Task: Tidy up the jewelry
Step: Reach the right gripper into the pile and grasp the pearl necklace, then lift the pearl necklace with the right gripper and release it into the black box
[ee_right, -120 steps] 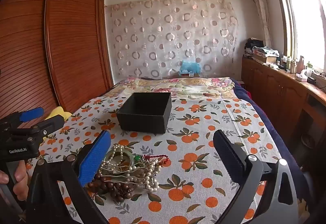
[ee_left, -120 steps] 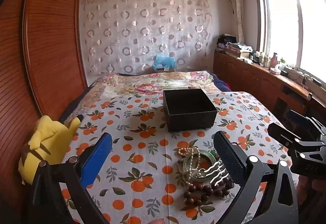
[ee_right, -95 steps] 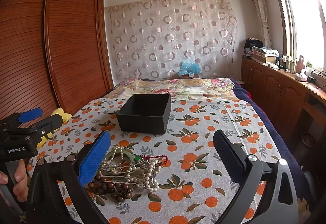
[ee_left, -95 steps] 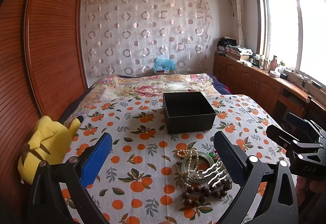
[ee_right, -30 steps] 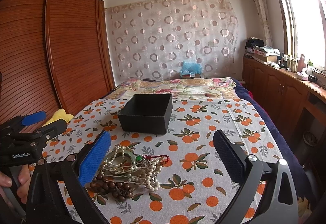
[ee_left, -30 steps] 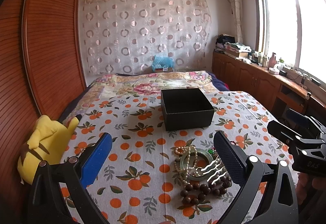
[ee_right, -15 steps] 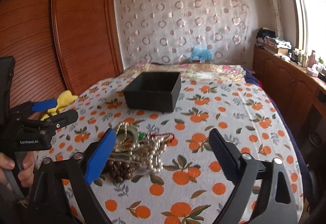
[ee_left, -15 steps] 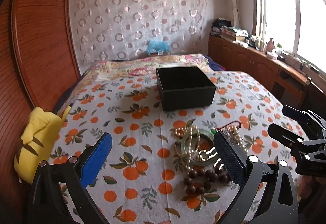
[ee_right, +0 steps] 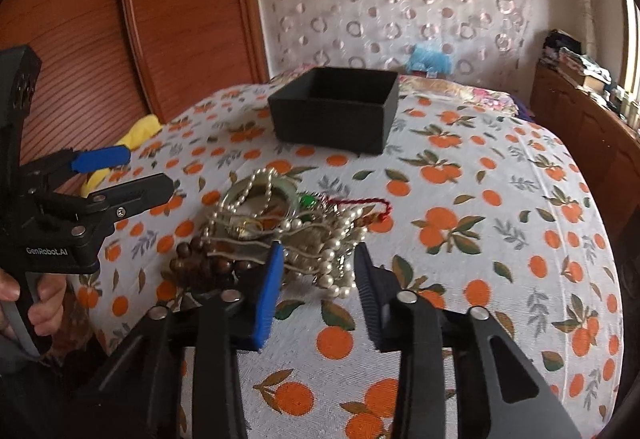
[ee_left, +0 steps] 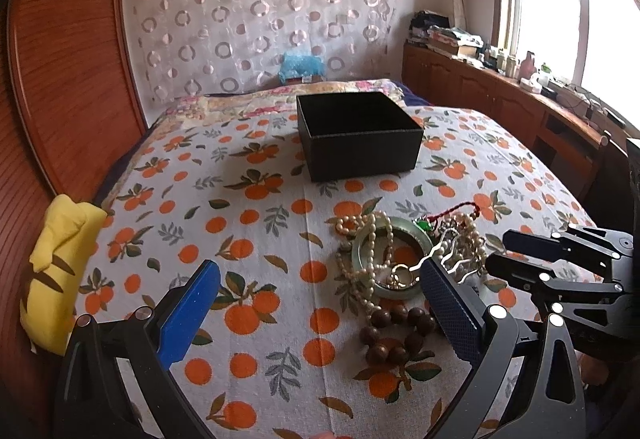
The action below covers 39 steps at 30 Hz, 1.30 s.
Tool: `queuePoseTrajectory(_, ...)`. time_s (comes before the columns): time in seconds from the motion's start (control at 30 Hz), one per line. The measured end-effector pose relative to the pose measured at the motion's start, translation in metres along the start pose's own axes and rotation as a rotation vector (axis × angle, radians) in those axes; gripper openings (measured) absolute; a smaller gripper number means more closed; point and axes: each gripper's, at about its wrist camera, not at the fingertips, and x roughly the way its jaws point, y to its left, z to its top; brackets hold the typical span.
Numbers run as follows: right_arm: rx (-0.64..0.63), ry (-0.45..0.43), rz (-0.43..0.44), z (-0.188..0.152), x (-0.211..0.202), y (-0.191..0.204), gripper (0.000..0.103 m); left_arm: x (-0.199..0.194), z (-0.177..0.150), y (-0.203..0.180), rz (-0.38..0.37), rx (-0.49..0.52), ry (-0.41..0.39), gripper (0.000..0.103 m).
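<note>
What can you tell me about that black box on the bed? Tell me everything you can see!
The black box is square, with straight walls and a matte, slightly grainy look, perhaps card. It has no lid and stands upright with its open top facing up. As much of its dark inside as shows looks empty. It sits on the orange-patterned bedspread, beyond the jewelry pile and apart from it. Neither gripper touches it.

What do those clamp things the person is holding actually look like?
Each hand-held gripper is a black plastic frame with silver bolts and two flat fingers, one faced with a blue pad, the other with a dark ribbed pad. The left one's body reads "GenRobot.AI" in white.
</note>
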Motion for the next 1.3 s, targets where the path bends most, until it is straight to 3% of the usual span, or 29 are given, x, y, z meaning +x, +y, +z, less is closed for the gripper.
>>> queuePoseTrajectory(0.23,-0.009,0.05,-0.008,-0.005,0.011,0.0,0.03,0.006,-0.002,-0.001,-0.005,-0.005,0.016,0.097)
queuePoseTrajectory(0.53,0.003,0.061,-0.011,-0.007,0.01,-0.013,0.009,0.012,-0.003,-0.001,-0.012,-0.003,0.034,0.097)
queuePoseTrajectory(0.83,0.02,-0.003,-0.08,0.004,-0.006,-0.039,0.009,0.025,0.001,0.001,-0.037,0.013,0.059,0.097)
queuePoseTrajectory(1.07,0.013,-0.045,-0.091,0.014,-0.016,-0.049,0.009,0.042,0.014,0.003,-0.127,0.028,0.08,0.097)
queuePoseTrajectory(1.13,0.0,-0.059,-0.082,0.02,-0.018,-0.048,0.009,0.05,0.018,0.001,-0.15,0.038,0.09,0.093)
queuePoseTrajectory(1.3,-0.049,-0.099,-0.044,0.034,-0.027,-0.039,0.009,0.067,0.028,-0.003,-0.211,0.037,0.131,0.063)
